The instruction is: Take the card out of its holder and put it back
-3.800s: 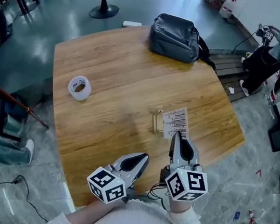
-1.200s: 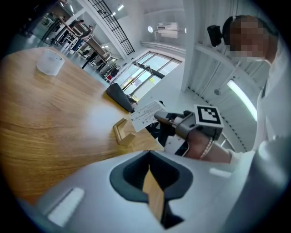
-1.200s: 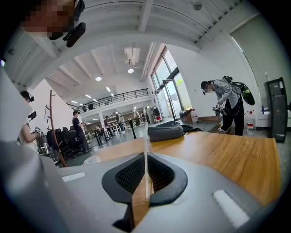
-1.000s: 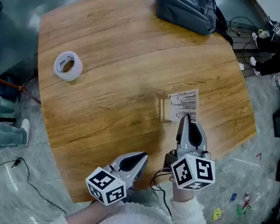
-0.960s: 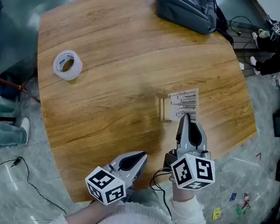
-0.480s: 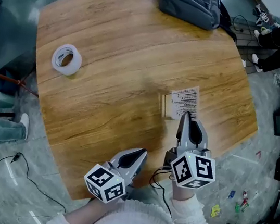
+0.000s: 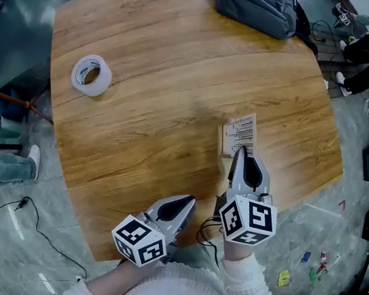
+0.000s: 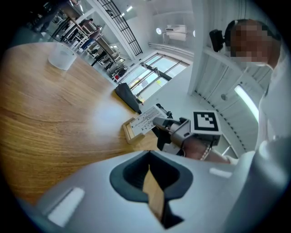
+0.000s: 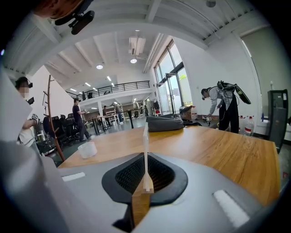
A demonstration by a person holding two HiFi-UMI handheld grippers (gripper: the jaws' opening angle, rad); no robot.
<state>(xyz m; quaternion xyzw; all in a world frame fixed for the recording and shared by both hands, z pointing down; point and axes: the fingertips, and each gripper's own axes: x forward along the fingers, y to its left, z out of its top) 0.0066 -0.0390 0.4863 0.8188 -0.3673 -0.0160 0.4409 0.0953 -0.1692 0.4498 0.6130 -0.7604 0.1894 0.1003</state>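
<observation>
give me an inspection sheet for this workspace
surface: wooden table, rounded corners
job's things: card stands on edge at the wooden holder; whether it sits in the slot cannot be told
clutter: tape roll at the left; grey bag at the far edge
grippers: right gripper shut on the card; left gripper shut, empty, by the near edge
cables: black cable under the right gripper
surroundings: grey floor; person beyond the table
</observation>
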